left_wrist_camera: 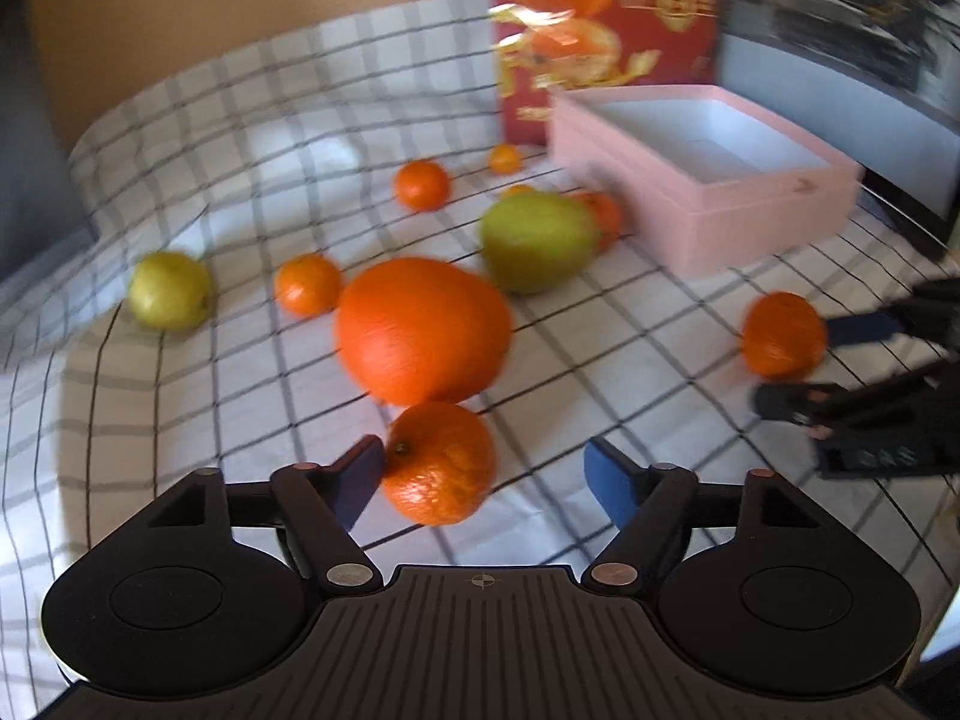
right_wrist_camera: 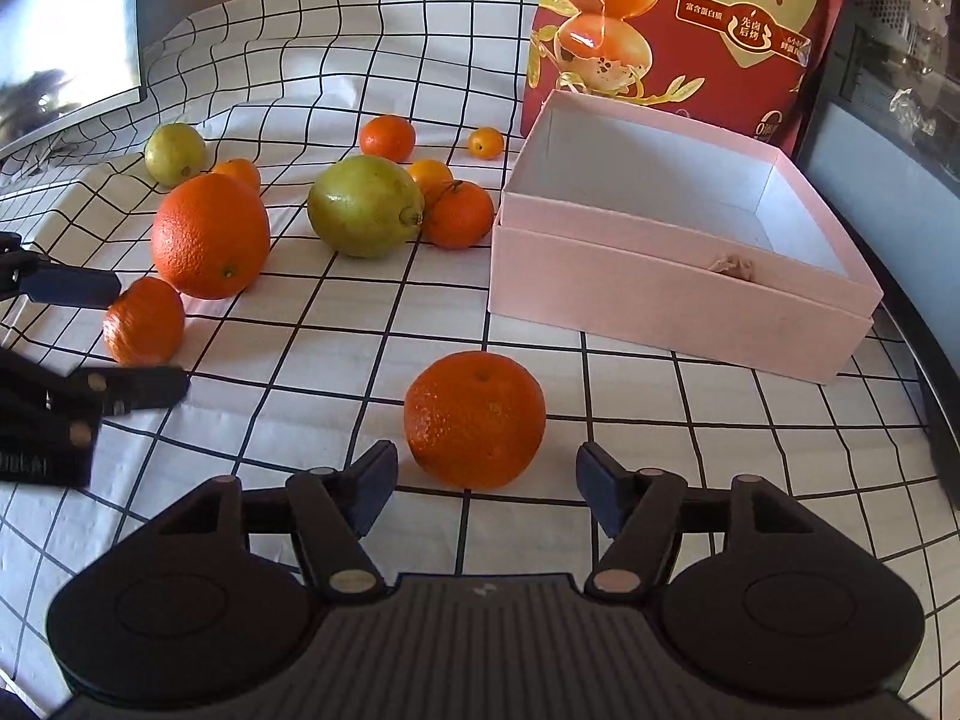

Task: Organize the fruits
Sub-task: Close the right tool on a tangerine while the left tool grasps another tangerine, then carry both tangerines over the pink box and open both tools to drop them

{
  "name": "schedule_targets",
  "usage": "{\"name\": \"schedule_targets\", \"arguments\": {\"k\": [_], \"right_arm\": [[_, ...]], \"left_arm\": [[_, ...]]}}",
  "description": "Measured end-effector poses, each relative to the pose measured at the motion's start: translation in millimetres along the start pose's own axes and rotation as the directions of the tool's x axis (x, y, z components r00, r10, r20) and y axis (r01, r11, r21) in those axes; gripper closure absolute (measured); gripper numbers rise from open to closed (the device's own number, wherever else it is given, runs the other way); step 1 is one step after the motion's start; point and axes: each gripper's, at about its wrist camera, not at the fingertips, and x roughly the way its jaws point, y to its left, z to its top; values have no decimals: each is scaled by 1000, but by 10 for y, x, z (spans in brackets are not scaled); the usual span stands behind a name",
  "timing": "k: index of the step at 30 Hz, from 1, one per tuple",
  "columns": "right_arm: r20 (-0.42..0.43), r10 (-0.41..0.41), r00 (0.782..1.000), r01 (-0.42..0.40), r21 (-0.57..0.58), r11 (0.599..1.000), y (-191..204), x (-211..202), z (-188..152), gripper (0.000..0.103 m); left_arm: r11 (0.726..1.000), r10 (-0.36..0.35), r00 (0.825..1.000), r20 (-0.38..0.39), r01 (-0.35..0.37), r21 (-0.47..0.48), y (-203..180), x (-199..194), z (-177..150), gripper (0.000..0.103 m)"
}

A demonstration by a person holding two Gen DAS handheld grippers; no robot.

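My left gripper (left_wrist_camera: 485, 471) is open around a mandarin (left_wrist_camera: 440, 463) on the checked cloth; its left pad touches the fruit, the right pad stands apart. My right gripper (right_wrist_camera: 486, 480) is open with another mandarin (right_wrist_camera: 474, 418) just ahead between its fingers, not touched. A big orange (left_wrist_camera: 423, 330) lies behind the left mandarin and also shows in the right wrist view (right_wrist_camera: 210, 235). A large green fruit (right_wrist_camera: 365, 205) and several small mandarins lie further back. The open pink box (right_wrist_camera: 678, 285) stands at the right, empty apart from a small scrap.
A red snack bag (right_wrist_camera: 690, 18) stands behind the box. A small yellow-green fruit (right_wrist_camera: 175, 153) lies at the far left. A dark screen (right_wrist_camera: 66, 30) is at the back left. The table's edge runs along the right, past the box.
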Motion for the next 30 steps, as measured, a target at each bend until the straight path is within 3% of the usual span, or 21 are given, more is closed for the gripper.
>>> {"name": "schedule_targets", "arguments": {"k": [8, 12, 23, 30], "right_arm": [[5, -17, 1000, 17, -4, 1000, 1, -45, -28, 35], [10, -24, 1000, 24, 0, 1000, -3, -84, -46, 35], [11, -36, 999, 36, 26, 999, -67, -163, -96, 31], [19, -11, 1000, 10, 32, 999, -49, -156, -52, 31]], "left_arm": [[984, -84, 995, -50, 74, -164, 269, 157, 26, 29], [983, -96, 994, -60, 85, -161, 228, 212, 12, 49], [977, -153, 988, -32, 147, -157, 153, 12, -89, 50], [965, -227, 972, -56, 217, -148, -35, -150, -190, 50]]}}
